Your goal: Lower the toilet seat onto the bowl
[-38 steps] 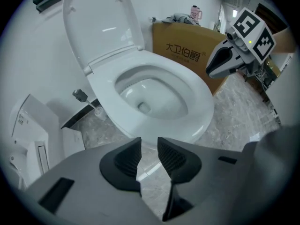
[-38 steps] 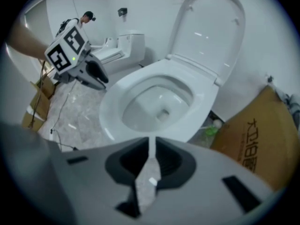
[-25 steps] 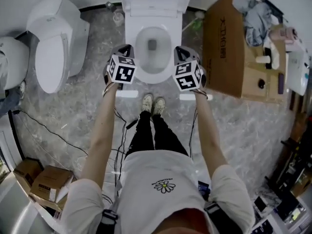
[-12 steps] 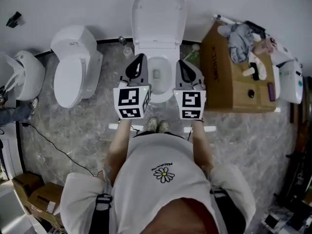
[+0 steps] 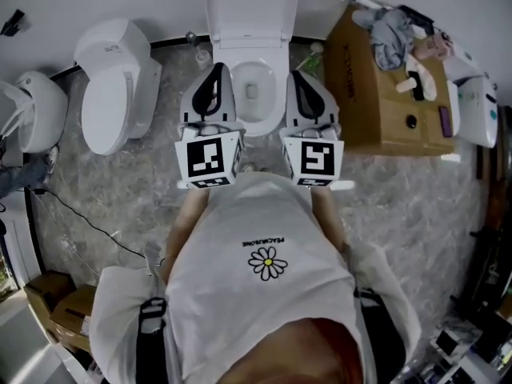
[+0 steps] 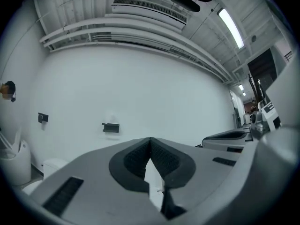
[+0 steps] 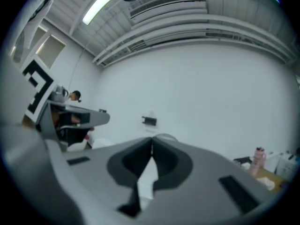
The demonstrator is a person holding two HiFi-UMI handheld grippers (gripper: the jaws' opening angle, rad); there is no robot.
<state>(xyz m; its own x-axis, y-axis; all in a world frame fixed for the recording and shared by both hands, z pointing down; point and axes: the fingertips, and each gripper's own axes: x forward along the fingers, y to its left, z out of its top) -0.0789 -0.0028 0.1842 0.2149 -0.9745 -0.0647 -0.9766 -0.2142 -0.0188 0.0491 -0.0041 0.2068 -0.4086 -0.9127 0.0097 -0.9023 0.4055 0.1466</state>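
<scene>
Behind the bowl (image 5: 256, 123), toilet seat (image 5: 246, 10) upright

A closed white toilet (image 5: 112, 94) stood on the grey marbled floor (image 5: 416, 214) at the left, with a rounded white fixture (image 5: 36, 110) just beyond it. At the right, a large cardboard box (image 5: 376, 86) carried a crumpled grey cloth (image 5: 390, 30). A thin black cable (image 5: 78, 216) trailed across the floor near smaller cardboard boxes (image 5: 48, 288) at lower left
</scene>
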